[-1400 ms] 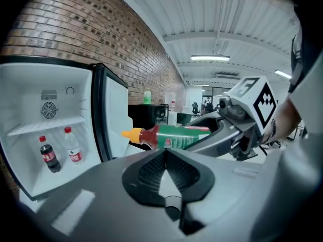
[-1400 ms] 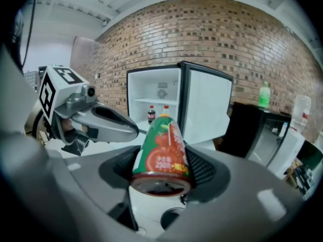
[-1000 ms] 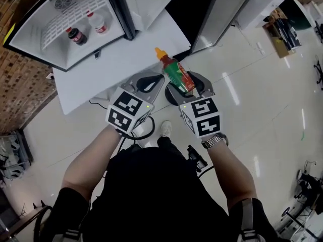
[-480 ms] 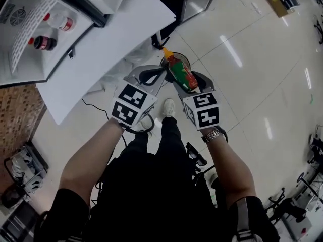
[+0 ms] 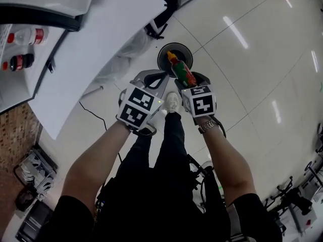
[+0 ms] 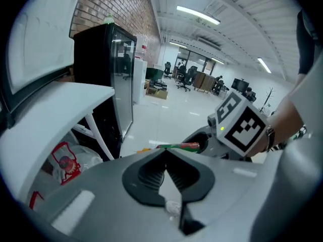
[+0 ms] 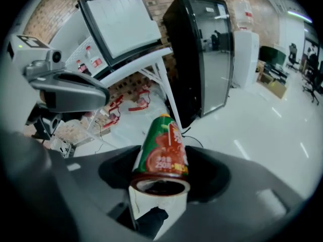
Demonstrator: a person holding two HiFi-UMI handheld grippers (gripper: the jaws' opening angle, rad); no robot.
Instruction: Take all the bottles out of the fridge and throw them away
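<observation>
The bottle [image 5: 182,73], green and red with an orange cap, is clamped base-first in the right tool [image 5: 189,80] and hangs cap-down over the round black bin [image 5: 162,54] on the floor. It is out of the fridge [image 5: 15,87] but not yet dropped, so this one looks nearly done. Two more bottles [image 5: 31,35] lie inside the fridge on the white worktop [image 5: 101,39], so most of the job is left.

The left tool [image 5: 151,79] is clenched on nothing. Its own view shows the jaws meeting, with the bottle only beyond them.

Only the head view shows the bin under the bottle. The right gripper view shows the grip on the bottle's base, and no bin.
</observation>
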